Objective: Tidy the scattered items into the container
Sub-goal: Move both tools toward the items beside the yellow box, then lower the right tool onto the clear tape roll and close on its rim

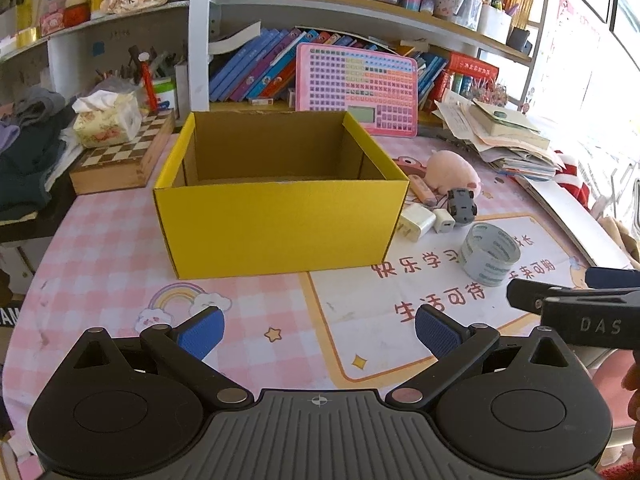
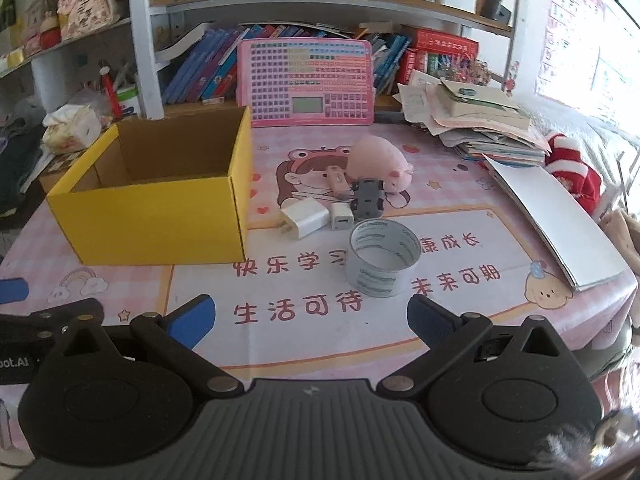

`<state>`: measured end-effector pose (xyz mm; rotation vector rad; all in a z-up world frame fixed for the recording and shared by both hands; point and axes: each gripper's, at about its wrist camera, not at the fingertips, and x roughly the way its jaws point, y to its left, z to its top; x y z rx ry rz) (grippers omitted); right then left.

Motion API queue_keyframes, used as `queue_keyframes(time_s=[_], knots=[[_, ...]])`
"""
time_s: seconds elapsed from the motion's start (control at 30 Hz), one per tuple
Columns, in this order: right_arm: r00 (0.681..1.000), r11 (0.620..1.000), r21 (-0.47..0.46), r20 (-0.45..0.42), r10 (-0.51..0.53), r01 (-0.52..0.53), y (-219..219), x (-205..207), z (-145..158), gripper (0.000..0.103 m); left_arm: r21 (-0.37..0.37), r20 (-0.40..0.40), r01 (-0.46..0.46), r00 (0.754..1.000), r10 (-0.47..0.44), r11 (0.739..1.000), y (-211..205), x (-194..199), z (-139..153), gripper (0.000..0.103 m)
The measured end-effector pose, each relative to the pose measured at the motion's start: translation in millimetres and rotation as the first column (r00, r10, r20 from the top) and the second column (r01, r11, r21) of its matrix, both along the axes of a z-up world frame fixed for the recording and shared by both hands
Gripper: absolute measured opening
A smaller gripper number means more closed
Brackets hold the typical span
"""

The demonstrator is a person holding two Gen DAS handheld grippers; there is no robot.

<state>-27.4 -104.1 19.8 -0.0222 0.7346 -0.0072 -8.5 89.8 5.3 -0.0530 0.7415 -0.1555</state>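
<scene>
An open yellow cardboard box [image 1: 280, 224] [image 2: 160, 220] stands on the pink table mat and looks empty. To its right lie a roll of clear tape [image 1: 490, 254] [image 2: 384, 262], a large white charger [image 1: 417, 222] [image 2: 304, 217], a small white charger [image 1: 444, 220] [image 2: 341, 216], a grey toy car [image 1: 462, 202] [image 2: 367, 199], a pink marker [image 1: 424, 191] [image 2: 338, 182] and a pink plush pig [image 1: 452, 170] [image 2: 376, 162]. My left gripper [image 1: 320, 332] is open and empty in front of the box. My right gripper [image 2: 310, 320] is open and empty just short of the tape.
A pink keyboard toy [image 2: 306, 82] leans against books at the back. A chessboard box with a tissue pack [image 1: 120, 148] stands left of the yellow box. A paper pile [image 2: 480, 120] and a white board [image 2: 560, 224] lie at the right.
</scene>
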Motion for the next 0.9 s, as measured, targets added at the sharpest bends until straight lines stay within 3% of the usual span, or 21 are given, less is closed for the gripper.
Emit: queue_keyframes(time_s=[0.17,0.5,0.9], knots=[[0.999,0.999,-0.019,0.026,0.031,-0.030,2.1,3.8,0.0,0.103,0.026,0.004,0.003,1.000,-0.003,1.000,-8.0,3.6,-0.5,0.103],[1.000,1.000,0.012,-0.008,0.013,-0.013,-22.7,29.6,-14.3,0.103,0.042,-0.037,0.005,0.999,-0.003,0.999,-29.8,28.7,-10.0,0.103],[0.996,0.999,0.034,-0.086,0.035,-0.032,-59.3,98.5,-35.7,0.102,0.093,-0.067,0.032,0.997,-0.026,0.995,-73.1,74.0,-22.6,0.101]])
